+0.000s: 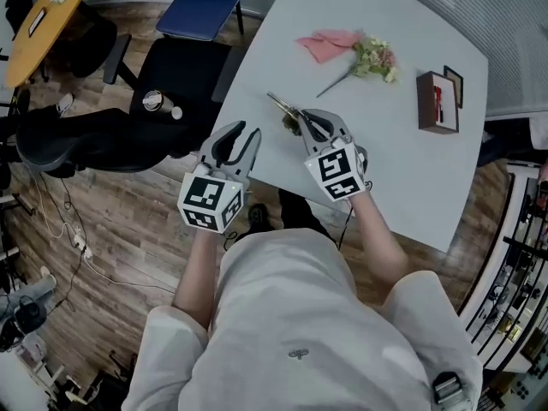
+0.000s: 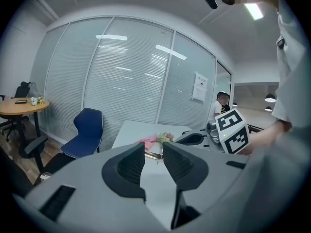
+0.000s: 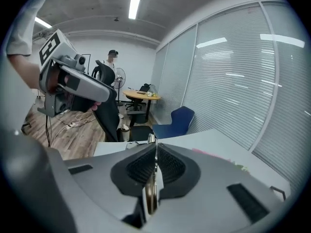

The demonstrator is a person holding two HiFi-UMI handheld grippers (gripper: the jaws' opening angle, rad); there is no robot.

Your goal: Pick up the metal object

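From the head view, the right gripper [image 1: 306,125] is at the near edge of the table [image 1: 385,169], with a thin brassy metal object [image 1: 282,105] poking out beyond its tips. The left gripper [image 1: 242,137] hangs beside it.

In the left gripper view, its jaws stand apart with nothing between them.

In the right gripper view, the jaws are clamped on the metal piece, which sits edge-on between the pads. It looks light, stiff and slick, so I'd say gripping across its flat faces suits it.
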